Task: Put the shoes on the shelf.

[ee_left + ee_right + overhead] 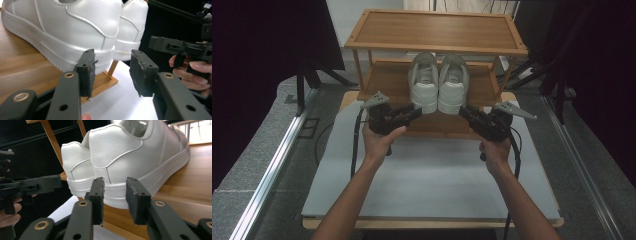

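Already overhanging the front edge of the wooden rack's [387,80] lower shelf, the two white sneakers [438,82] could tumble if either empty, parted left gripper [416,113] or right gripper [463,111] nudges a heel.

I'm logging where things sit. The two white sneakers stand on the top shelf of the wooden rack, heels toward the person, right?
Not quite. The high view shows the white sneakers on the lower shelf of the wooden rack, under the bare top shelf. Their heels do face the person.
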Demonstrator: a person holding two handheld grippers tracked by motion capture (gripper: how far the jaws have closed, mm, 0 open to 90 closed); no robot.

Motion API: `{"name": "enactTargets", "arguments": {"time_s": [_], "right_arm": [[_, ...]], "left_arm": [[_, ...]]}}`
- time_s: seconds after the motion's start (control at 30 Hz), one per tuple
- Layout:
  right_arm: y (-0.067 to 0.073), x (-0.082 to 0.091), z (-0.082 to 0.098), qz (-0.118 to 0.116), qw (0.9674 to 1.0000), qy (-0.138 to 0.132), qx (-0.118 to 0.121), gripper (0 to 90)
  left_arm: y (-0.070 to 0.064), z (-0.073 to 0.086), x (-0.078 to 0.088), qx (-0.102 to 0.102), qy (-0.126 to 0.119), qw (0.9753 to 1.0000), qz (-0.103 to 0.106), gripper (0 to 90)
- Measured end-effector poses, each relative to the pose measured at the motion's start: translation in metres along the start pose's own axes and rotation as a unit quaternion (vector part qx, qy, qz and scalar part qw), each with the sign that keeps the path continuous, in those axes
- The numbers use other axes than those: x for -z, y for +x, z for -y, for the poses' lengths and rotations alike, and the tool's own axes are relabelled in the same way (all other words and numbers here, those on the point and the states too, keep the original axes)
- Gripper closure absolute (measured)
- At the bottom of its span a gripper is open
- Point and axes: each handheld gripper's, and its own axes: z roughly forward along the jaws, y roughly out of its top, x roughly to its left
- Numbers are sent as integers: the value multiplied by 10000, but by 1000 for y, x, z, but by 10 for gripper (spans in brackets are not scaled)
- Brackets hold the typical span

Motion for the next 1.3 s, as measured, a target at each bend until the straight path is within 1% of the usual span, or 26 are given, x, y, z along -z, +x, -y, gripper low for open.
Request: {"name": "enactTargets", "arguments": {"time_s": [0.13,0.17,0.23,0.27,0.3,0.33,0.43,0.47,0.5,0.53,0.57,0.6,0.63,0.67,0.73,0.83,0.87,0.9,0.93,0.97,1.0,1.03,1.13,1.23,1.27,1.3], "right_arm": [[-3,11,13,-11,10000,-21,17,577],[-3,11,13,-11,10000,-21,17,577],[-7,19,21,-65,10000,-25,4,558],[-10,26,27,-41,10000,-52,50,546],[-10,26,27,-41,10000,-52,50,546],[-13,35,35,-25,9999,-127,8,536],[-19,49,48,-16,9998,-162,-65,532],[-21,54,53,32,9998,-176,-26,529],[-21,54,53,32,9998,-176,-26,529],[-26,65,62,169,9997,-168,94,521],[-28,69,66,188,9997,-150,108,519],[-30,74,70,218,9996,-151,132,517],[-30,74,70,218,9996,-151,132,517],[-35,82,80,243,9995,-113,159,515],[-40,88,91,300,9993,-52,207,510],[-48,93,107,342,9993,33,159,509],[-51,93,111,354,9992,148,115,508],[-51,93,111,354,9992,148,115,508],[-56,95,118,411,9989,235,70,507],[-58,96,122,408,9988,260,5,507],[-60,96,125,417,9987,288,-55,507],[-62,97,128,436,9985,322,-85,507],[-66,96,132,491,9980,365,-128,507],[-65,95,132,480,9982,324,-143,502],[-63,95,131,483,9984,298,-67,487],[-63,95,131,483,9984,298,-67,487]], "left_arm": [[-1,19,10,9,-52,10000,-27,487],[-1,19,10,9,-52,10000,-27,479],[-3,27,14,-68,-38,9999,-96,470],[-4,35,18,-168,-8,9996,-209,460],[-4,35,18,-168,-8,9996,-209,455],[-5,44,22,-205,46,9994,-281,450],[-7,55,29,-221,165,9992,-305,438],[-7,59,32,-221,191,9991,-316,433],[-7,59,32,-221,191,9991,-316,430],[-8,67,39,-218,219,9989,-343,423],[-8,71,42,-201,237,9988,-366,420],[-8,71,42,-201,237,9988,-366,417],[-7,76,45,-161,265,9988,-371,417],[-5,84,51,-83,337,9986,-401,409],[-1,94,55,9,421,9982,-433,403],[6,107,63,157,466,9974,-531,397],[8,112,66,196,437,9972,-570,394],[8,112,66,196,437,9972,-570,396],[14,120,69,306,529,9959,-662,396],[16,122,70,305,579,9953,-718,393],[17,124,73,305,562,9948,-790,394],[18,126,74,333,549,9946,-811,394],[18,131,76,347,589,9942,-824,394],[18,133,76,357,624,9942,-795,393],[18,133,75,357,644,9943,-775,390],[18,133,75,357,644,9943,-775,388]]}}
